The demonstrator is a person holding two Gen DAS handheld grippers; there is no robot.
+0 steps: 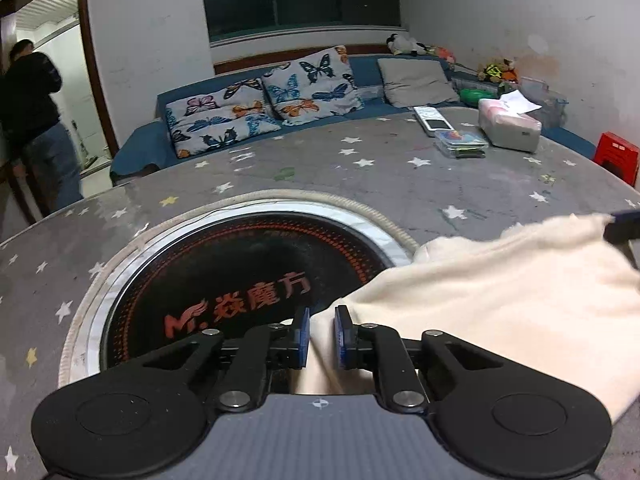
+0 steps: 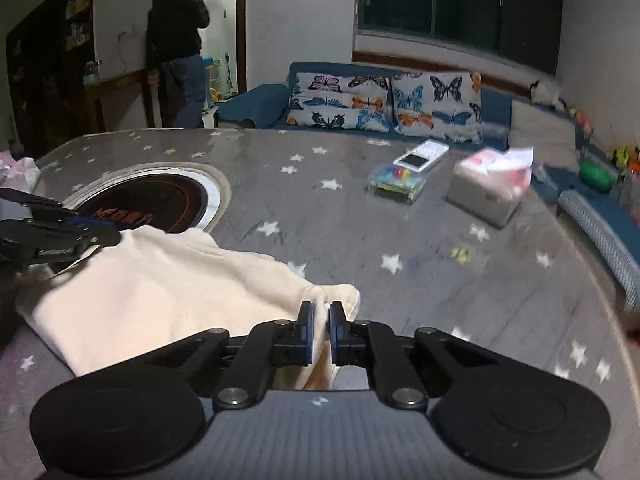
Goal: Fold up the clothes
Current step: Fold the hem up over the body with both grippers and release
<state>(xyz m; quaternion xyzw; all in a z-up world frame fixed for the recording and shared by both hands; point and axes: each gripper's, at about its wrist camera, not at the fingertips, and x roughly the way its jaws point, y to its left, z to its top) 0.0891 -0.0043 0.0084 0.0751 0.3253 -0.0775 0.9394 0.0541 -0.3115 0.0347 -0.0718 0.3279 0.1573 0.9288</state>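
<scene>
Two grippers each pinch one end of the cream garment, and most of the risk sits in those two thin grips.

Left wrist view: the left gripper (image 1: 322,330) has its jaws drawn in on a narrow bunch of the garment (image 1: 500,300), cloth filling the small gap between the blue pads (image 1: 305,332). The garment stretches from there toward the tabletop's near right edge, its left part lying over the rim of the round cooktop (image 1: 224,280) set into the tabletop (image 1: 360,176). The grip holds only a thin fold, so a sideways pull could draw it out and drop that end onto the cooktop. At the far right edge of this view the right gripper's tip (image 1: 624,228) meets the cloth.

Right wrist view: the right gripper (image 2: 322,330) is clamped on a small corner of the garment (image 2: 160,292), jaws nearly together with fabric between them. The rest lies in a loose heap toward the near left edge of the tabletop, touching the cooktop (image 2: 160,200). The left gripper (image 2: 80,236) holds the far end. If the hands part unevenly, the slack middle would likely bunch or twist and the fold come out crooked. A tissue pack (image 2: 488,188), a clear box (image 2: 396,184) and a remote (image 2: 420,158) lie well apart near the far right edge; a wide swing of cloth could still sweep toward them.
</scene>
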